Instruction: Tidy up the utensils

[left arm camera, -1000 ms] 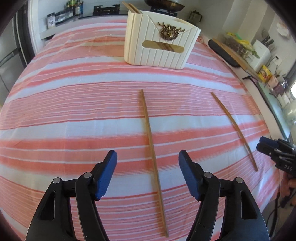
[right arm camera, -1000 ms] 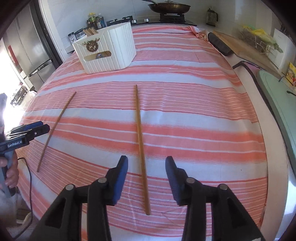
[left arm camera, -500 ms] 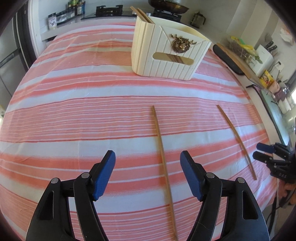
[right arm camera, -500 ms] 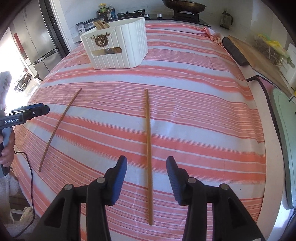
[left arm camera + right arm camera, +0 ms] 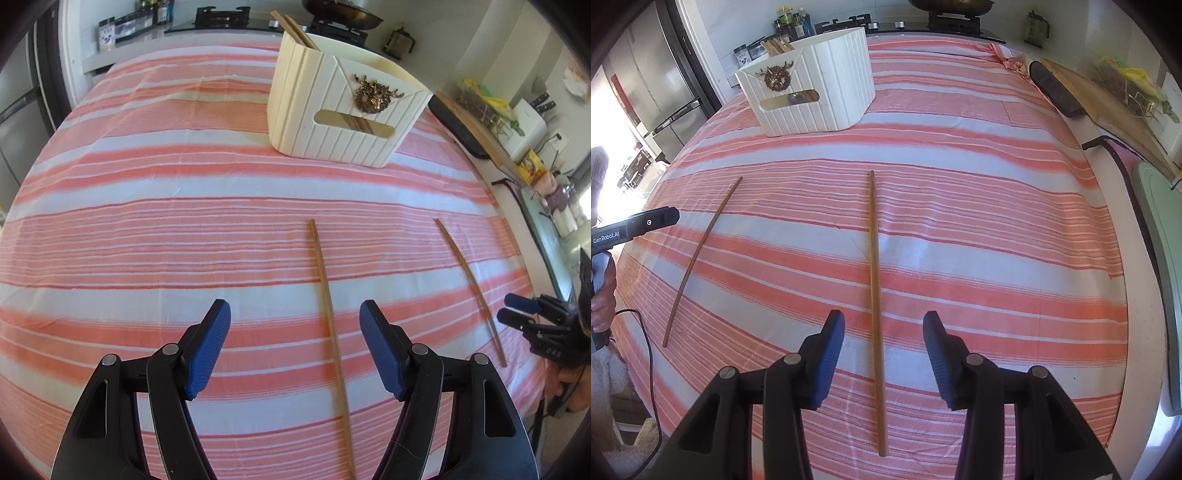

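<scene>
Two thin chopsticks lie on the striped desk, well short of the white holder [image 5: 343, 110] — light, stiff and flat-lying. The left tool [image 5: 295, 349] straddles one chopstick [image 5: 330, 317], spread wide; the right tool [image 5: 883, 352] straddles the other chopstick [image 5: 874, 266], likewise apart. I'd pinch near mid-length.

Kitchen, bright daylight. Bench [image 5: 979, 229] covered w/ red-orange & white striped cloth [image 5: 155, 229]. Far end: gas hob [image 5: 849, 16] w/ dark wok [image 5: 341, 9] on a burner, spice jars & bottles [image 5: 792, 16] along the white tiled wall [image 5: 731, 22]. Steel fridge [image 5: 650, 85] at the left, strong glare from approx. window side beyond it. Right side: long wooden board [image 5: 1108, 107], dark flat item [image 5: 1054, 90] next to it, wire rack w/ yellow-green stuff [image 5: 1126, 81], knife block [image 5: 530, 116], pale green board [image 5: 1161, 240], black cable [image 5: 1115, 155] at the bench edge.
</scene>
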The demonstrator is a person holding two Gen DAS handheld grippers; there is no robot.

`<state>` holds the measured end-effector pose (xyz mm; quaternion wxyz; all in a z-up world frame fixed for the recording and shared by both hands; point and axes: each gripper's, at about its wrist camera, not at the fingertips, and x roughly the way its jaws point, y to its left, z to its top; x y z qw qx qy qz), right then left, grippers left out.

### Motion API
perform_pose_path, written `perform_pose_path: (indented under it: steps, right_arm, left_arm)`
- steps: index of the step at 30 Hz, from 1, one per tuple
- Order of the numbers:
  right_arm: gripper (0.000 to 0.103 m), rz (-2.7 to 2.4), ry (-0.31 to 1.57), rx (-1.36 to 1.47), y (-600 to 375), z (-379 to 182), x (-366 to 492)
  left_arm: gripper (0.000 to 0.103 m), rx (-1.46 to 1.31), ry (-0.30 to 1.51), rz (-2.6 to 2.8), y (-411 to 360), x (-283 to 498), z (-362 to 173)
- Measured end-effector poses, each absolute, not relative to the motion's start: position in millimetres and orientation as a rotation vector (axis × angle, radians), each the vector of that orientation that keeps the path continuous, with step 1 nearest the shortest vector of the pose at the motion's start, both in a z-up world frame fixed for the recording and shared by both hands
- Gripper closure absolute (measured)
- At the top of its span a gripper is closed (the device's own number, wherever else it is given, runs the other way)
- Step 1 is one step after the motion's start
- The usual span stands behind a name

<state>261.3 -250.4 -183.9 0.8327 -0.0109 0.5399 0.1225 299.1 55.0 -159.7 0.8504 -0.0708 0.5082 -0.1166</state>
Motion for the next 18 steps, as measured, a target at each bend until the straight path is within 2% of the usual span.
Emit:
perform_pose_path:
  steps: [18]
  right_arm:
    - [0.058,0.273,1.156,-0.011,-235,-190,274]
  left_arm:
    - [0.029,-0.16,1.081,-0.265,69,304,-161]
